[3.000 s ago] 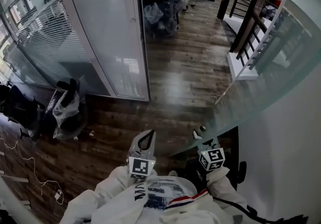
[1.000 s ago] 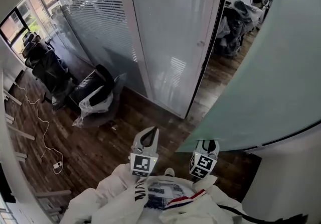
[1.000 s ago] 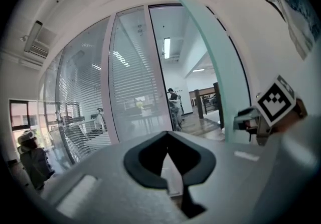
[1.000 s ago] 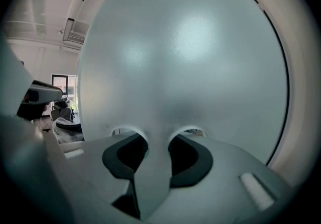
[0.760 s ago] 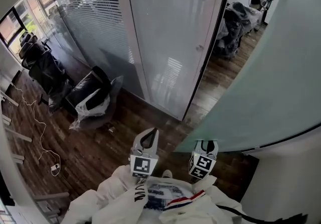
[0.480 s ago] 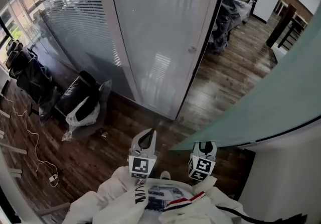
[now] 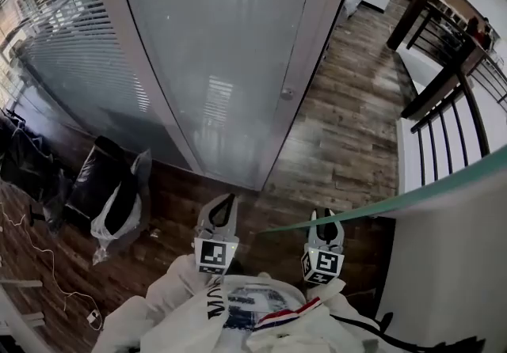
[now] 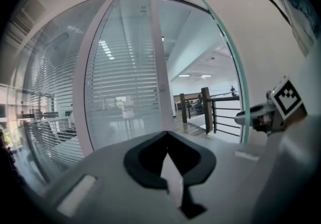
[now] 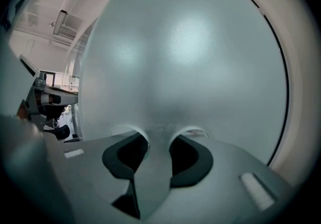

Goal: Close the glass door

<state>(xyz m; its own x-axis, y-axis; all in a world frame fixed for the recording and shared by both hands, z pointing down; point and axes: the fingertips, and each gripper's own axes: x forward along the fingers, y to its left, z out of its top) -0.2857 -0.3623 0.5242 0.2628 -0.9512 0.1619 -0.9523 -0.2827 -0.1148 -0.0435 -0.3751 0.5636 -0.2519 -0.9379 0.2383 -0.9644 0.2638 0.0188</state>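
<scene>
Frosted, pale green glass formed the tall swinging door (image 7: 412, 199), seen from your head almost edge-on as a thin line running out to the right. You held its free edge in the right gripper (image 7: 324, 224). In the right gripper view the pane filled the frame and passed straight between the two jaws, whose black pads pressed on either face of the glass. The left gripper (image 7: 222, 207) hung just to the left of the door's free edge, apart from it. Its jaws were together and carried nothing, and it pointed toward the partition.

Beyond the door's free edge stood the white upright frame post (image 7: 305, 66) of the frosted glass partition, with a small round metal fitting (image 7: 287, 93) on it. A broad strip of dark wood-plank floor (image 7: 348, 130) lay between the door and that post. Behind the door, to its far right, rose the dark wooden railing (image 7: 444, 82).

Judged from this layout, the grip step was complete but the closing itself was not. The door stood well apart from the post, at a wide angle to the partition, so the doorway was plainly open. What remained for you was probably to swing the gripped edge across the open floor until it met the post, then release it.
</scene>
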